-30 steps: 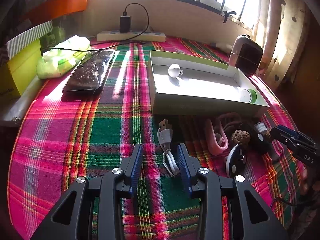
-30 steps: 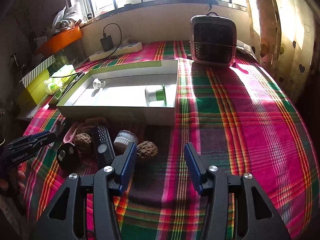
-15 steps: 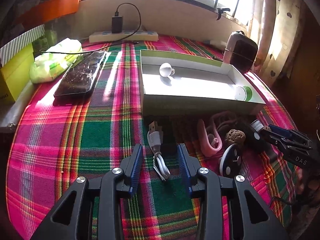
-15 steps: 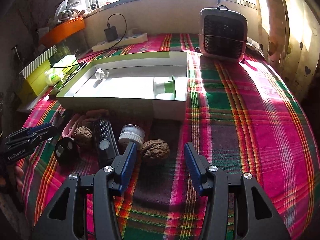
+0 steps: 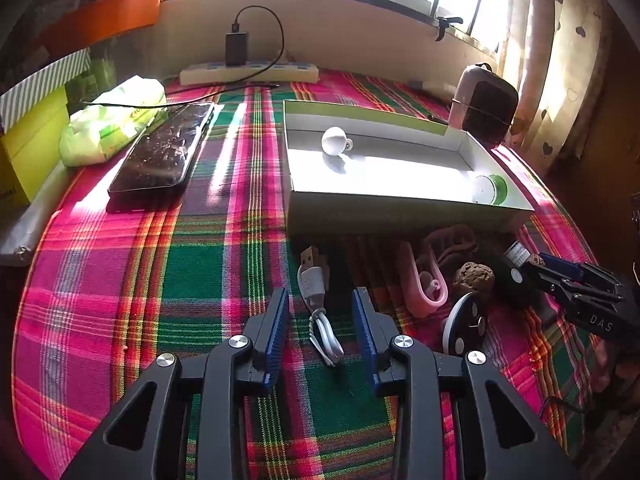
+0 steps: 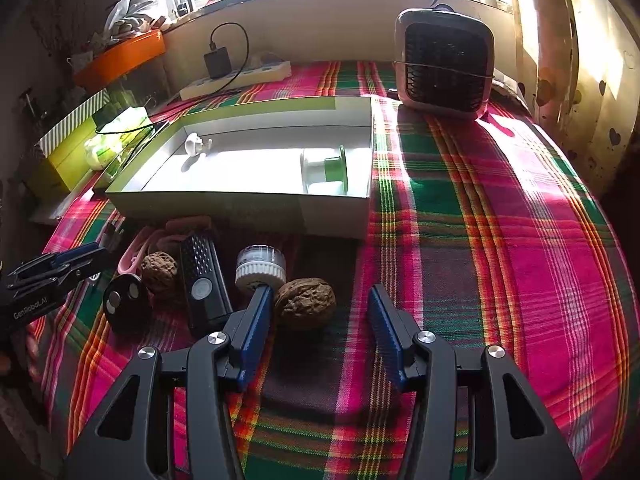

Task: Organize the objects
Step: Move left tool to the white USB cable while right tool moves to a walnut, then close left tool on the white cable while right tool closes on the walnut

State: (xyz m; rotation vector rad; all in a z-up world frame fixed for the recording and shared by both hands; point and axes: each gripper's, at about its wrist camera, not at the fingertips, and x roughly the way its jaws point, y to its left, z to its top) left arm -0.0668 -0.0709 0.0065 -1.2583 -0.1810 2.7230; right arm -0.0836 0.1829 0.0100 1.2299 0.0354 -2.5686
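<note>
- The left gripper (image 5: 322, 306) is held low over the plaid cloth (image 5: 168, 264); its fingers (image 5: 278, 320) have just been closing, yet a gap is kept on both sides of the white cable (image 5: 320, 308) lying between them.
- The right gripper (image 6: 316, 312) is seen with fingers (image 6: 256, 320) spread; the walnut (image 6: 306, 303) lies just beside its left finger, ungripped.
- The box (image 6: 240, 208) stands behind the clutter, with a white knob (image 6: 196, 145) and a green-and-white spool (image 6: 326, 170) inside.
- A second walnut (image 6: 159, 266), black remote (image 6: 202, 280) and small jar (image 6: 260, 266) lie before the box.
</note>
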